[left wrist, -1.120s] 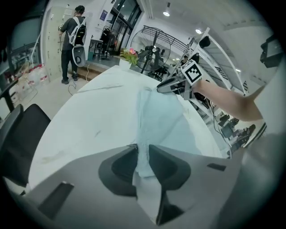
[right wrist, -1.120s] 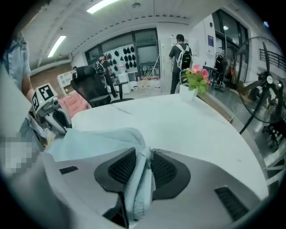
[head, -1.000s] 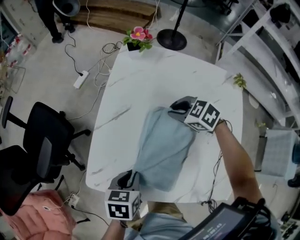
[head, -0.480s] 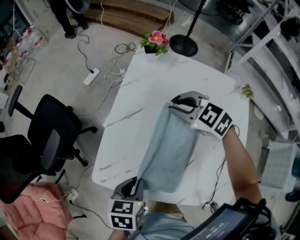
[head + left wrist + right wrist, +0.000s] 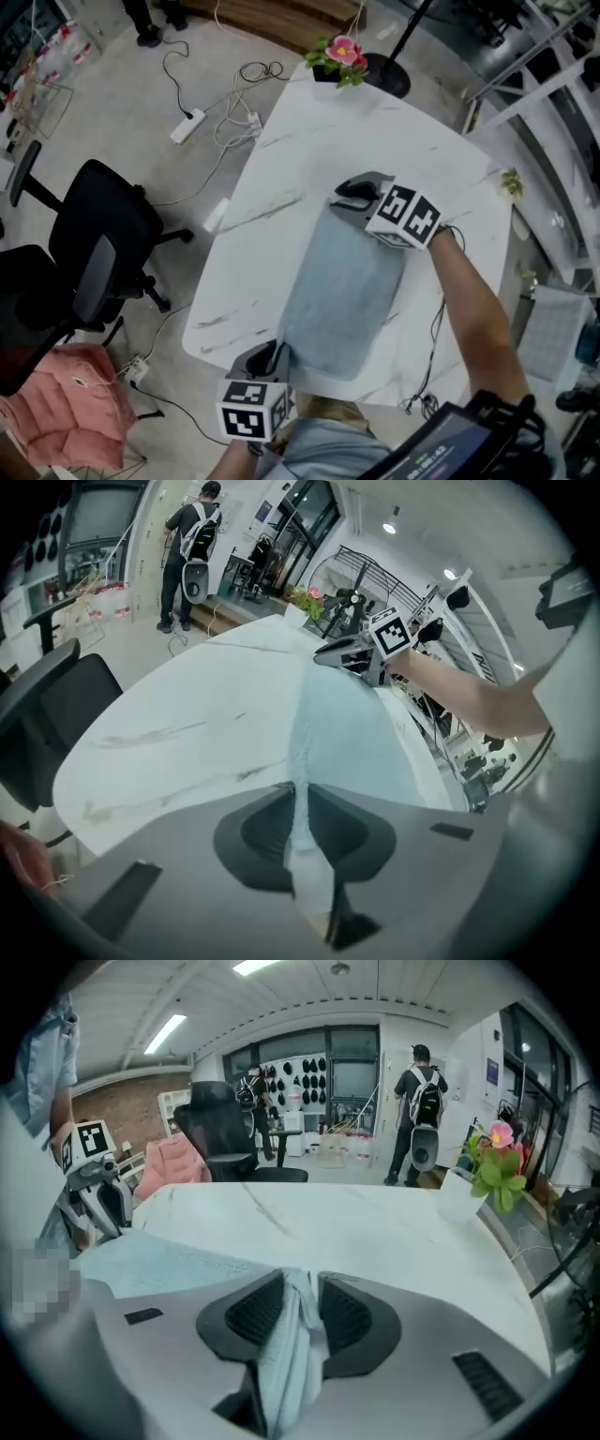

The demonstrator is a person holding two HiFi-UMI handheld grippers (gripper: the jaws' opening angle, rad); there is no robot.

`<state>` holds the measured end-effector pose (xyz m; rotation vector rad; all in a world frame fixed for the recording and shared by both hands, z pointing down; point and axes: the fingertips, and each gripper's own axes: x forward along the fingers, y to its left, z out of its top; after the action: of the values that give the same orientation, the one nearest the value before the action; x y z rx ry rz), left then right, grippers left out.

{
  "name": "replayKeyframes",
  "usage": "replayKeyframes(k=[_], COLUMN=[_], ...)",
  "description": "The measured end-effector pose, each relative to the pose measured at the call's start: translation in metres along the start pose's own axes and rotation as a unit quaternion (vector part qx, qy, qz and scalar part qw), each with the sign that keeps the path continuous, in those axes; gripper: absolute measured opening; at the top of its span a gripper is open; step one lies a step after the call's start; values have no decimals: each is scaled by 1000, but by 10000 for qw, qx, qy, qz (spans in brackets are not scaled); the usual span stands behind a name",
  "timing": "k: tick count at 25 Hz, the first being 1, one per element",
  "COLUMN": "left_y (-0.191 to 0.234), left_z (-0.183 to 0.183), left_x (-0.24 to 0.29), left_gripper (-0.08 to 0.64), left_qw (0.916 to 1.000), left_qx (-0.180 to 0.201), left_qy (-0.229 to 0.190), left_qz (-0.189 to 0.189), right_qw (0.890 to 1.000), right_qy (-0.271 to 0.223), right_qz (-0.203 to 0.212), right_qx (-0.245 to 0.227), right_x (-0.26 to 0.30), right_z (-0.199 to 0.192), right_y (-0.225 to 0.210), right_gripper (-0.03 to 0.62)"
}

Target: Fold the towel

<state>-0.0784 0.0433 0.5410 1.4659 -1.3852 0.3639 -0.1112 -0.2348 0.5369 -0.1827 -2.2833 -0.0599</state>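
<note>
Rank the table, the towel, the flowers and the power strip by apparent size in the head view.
1. table, largest
2. towel
3. flowers
4. power strip, smallest as seen. It lies on the floor, farther from the camera, so its true size against the flowers is unsure.

The towel lies lengthwise on the table, running from the near edge toward the middle. A potted plant stands at the far edge. Left of the table, office chairs stand on the floor, with what seems a power strip beyond them.
</note>
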Motion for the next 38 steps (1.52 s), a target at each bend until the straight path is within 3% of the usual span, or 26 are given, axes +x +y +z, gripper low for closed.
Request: replayKeyframes(k=[2, 5, 6, 8, 11, 14, 17, 20, 23, 26, 28, 29, 31, 33, 35, 38], left_y=[0, 2, 4, 4, -19, -64, -92, -89, -82, -82, -82, -82, -82, -83, -85, -86], left_z=[3, 10, 14, 21, 29, 22, 3, -26, -36, -33, -34, -35, -37, -37, -36, -34], left_x=[-5, -26, -35, -50, -52, -34, -10, 13, 20, 21, 22, 21, 20, 20, 19, 20], left_gripper=[51, 92, 95, 95, 73, 51, 43, 38, 20, 20, 20, 20, 20, 20, 20, 20], left_qw=[10000, 9997, 9994, 9985, 9972, 9938, 9901, 9895, 9895, 9891, 9892, 9895, 9902, 9904, 9905, 9908], left_qx=[30, 33, 35, 51, 305, 645, 700, 845, 914, 902, 856, 815, 759, 768, 791, 793], left_qy=[-44, -257, -348, -541, -666, -477, -54, 501, 653, 698, 709, 707, 692, 671, 653, 641], left_qz=[-28, -6, 46, 105, -161, -770, -1212, -1063, -911, -931, -954, -957, -946, -932, -919, -894], right_qw=[9988, 9898, 9879, 9894, 9964, 9974, 9951, 9938, 9930, 9904, 9780, 9652, 9295, 8990, 8869, 8807], right_qy=[-412, -1220, -1320, -1186, -564, -181, -44, 207, 263, 17, -422, -656, -965, -945, -787, -801], right_qz=[-27, -401, -546, -687, -536, -490, -603, -699, -745, -849, -816, -703, -319, 61, 248, 432], right_qx=[257, 608, 601, 485, 350, 502, 787, 839, 875, 1087, 1875, 2430, 3544, 4277, 4546, 4648], right_x=[-20, -73, -89, -108, -106, -101, -100, -90, -80, -100, -123, -132, -141, -137, -127, -112], right_z=[19, 53, 57, 47, 1, -43, -71, -96, -102, -91, -90, -94, -109, -126, -136, -128], right_y=[-6, -18, -18, -8, 19, 33, 33, 32, 32, 25, 17, 16, 19, 28, 35, 32], right_gripper=[216, 212, 180, 114, 86, 57, 52, 42, 25, 85, 152, 182, 207, 256, 282, 295])
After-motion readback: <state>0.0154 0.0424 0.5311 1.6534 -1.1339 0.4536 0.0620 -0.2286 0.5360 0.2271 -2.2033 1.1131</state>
